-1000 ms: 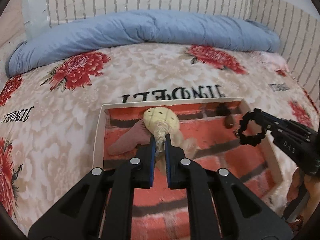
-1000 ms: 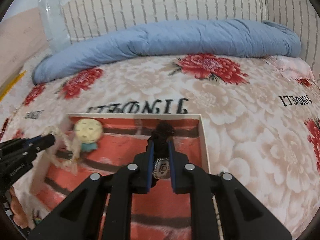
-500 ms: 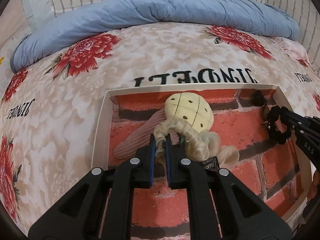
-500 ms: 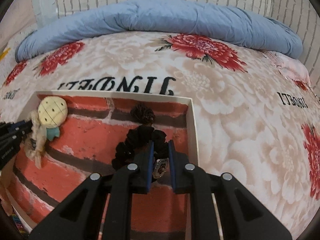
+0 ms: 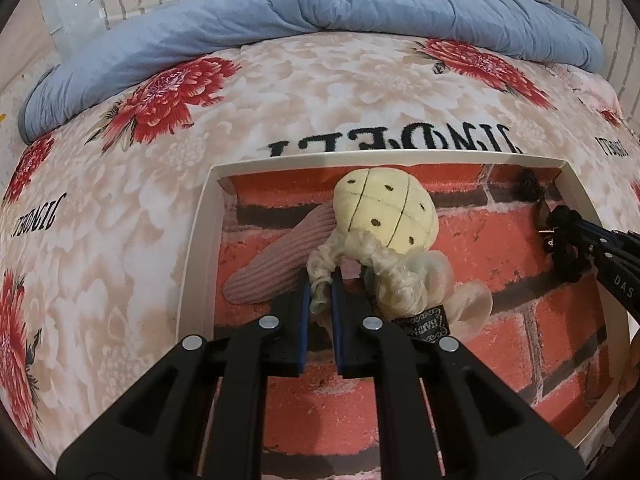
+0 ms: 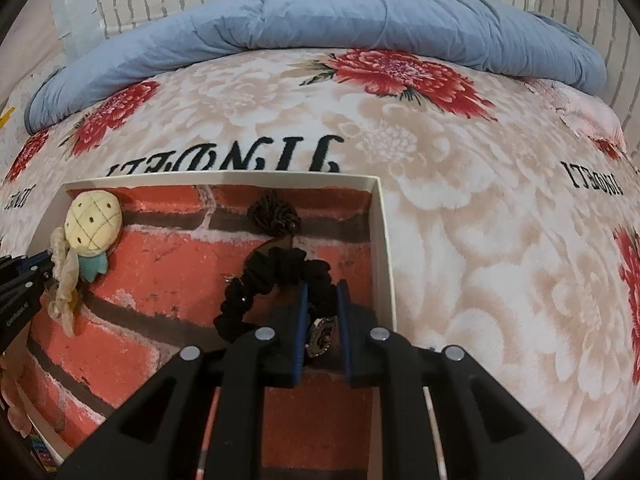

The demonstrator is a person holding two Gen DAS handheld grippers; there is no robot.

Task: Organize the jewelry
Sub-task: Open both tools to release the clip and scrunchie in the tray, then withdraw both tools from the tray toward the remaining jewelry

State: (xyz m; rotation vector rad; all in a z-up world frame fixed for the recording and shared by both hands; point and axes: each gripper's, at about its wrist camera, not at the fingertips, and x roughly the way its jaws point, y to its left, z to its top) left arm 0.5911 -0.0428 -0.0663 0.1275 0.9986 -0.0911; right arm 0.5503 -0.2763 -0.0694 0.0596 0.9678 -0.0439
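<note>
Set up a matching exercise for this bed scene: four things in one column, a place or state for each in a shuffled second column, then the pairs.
Things
1. Cream organza scrunchie with a pineapple plush charm
2. Black ruffled fabric scrunchie
3. Pink ribbed fabric piece
4. Rolled blue quilt

Places or states
A. Lying loose in the box, partly under the charm
B. Along the far edge of the bed
C. Pinched in the left gripper
D. Pinched in the right gripper, near the box's right wall

Pairs: 1-C, 2-D, 3-A, 4-B
</note>
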